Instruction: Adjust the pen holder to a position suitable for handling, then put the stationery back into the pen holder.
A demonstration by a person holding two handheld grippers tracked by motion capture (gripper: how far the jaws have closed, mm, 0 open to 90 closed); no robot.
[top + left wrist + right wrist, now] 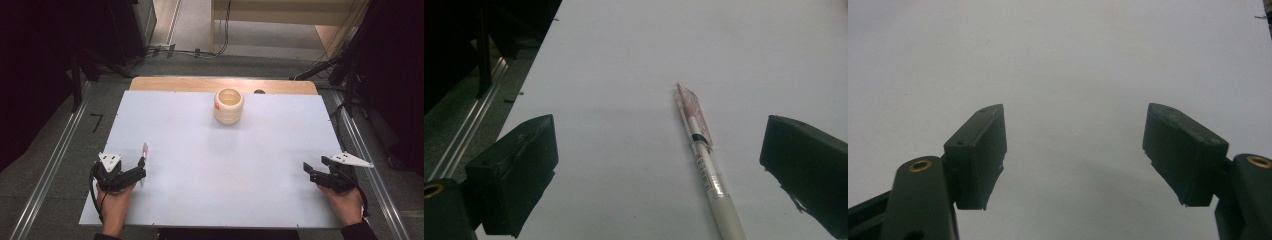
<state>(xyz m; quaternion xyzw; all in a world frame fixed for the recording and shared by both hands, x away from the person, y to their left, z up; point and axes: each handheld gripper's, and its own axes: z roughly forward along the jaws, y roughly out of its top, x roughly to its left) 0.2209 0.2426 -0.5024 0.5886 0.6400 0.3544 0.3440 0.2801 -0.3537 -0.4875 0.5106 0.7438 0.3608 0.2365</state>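
Observation:
A white pen with a pink clip end [704, 160] lies flat on the white table top [225, 165] near its left front corner, seen in the high view as a thin pen [144, 152]. My left gripper [659, 130] stands open around it; the pen runs between the two jaws, closer to the right one, and neither pad touches it. In the high view the left gripper [141, 169] is held by a hand at the front left. My right gripper [316, 165] is at the front right, open, and the right gripper [1073, 120] has only bare table between its jaws.
A cream ribbed cup [229, 106] stands upright at the back centre of the table. A wooden strip [200, 84] borders the far edge. Metal rails [55, 165] run along the floor on both sides, with black stands and cables [320, 70] beyond.

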